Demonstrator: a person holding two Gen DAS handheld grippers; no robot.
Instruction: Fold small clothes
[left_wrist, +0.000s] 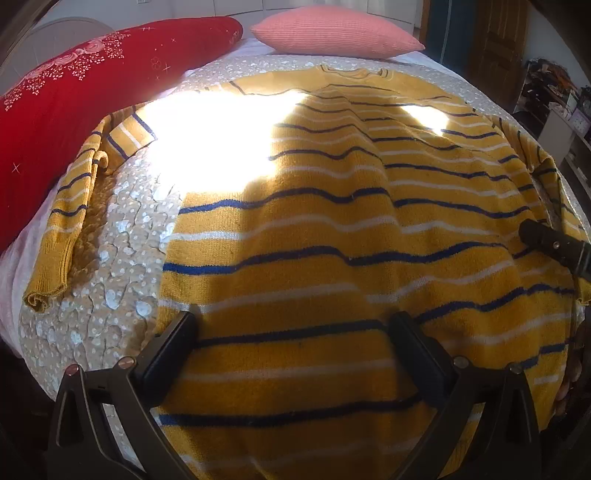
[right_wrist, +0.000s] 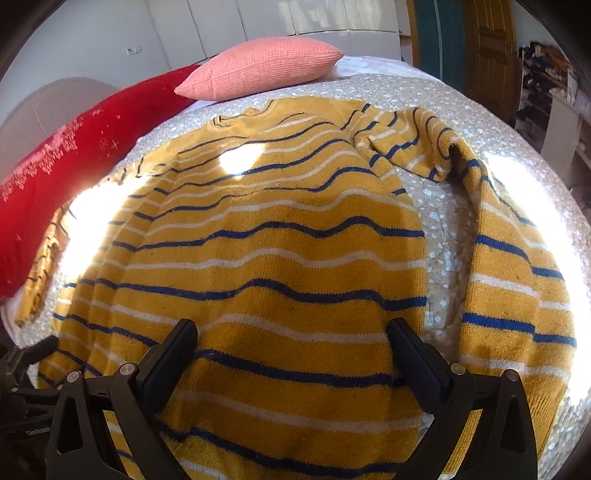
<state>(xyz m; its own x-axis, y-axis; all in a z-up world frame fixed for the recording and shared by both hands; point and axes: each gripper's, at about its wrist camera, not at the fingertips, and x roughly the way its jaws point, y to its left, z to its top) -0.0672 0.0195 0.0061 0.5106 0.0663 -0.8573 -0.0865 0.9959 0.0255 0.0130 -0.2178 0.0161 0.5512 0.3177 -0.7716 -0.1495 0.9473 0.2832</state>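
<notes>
Yellow striped sweater spread flat on bed, left gripper and right gripper wide apart, holding nothing

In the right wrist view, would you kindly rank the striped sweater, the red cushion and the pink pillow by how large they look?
1. Striped sweater, filling most of the frame, though it lies nearest the camera.
2. Red cushion, partly cut off at the left edge.
3. Pink pillow, farthest away, so its true size is unsure.

I'm in a home bedroom. Before me lies a bed with a pink pillow and red blanket. A wooden door stands beyond.
</notes>
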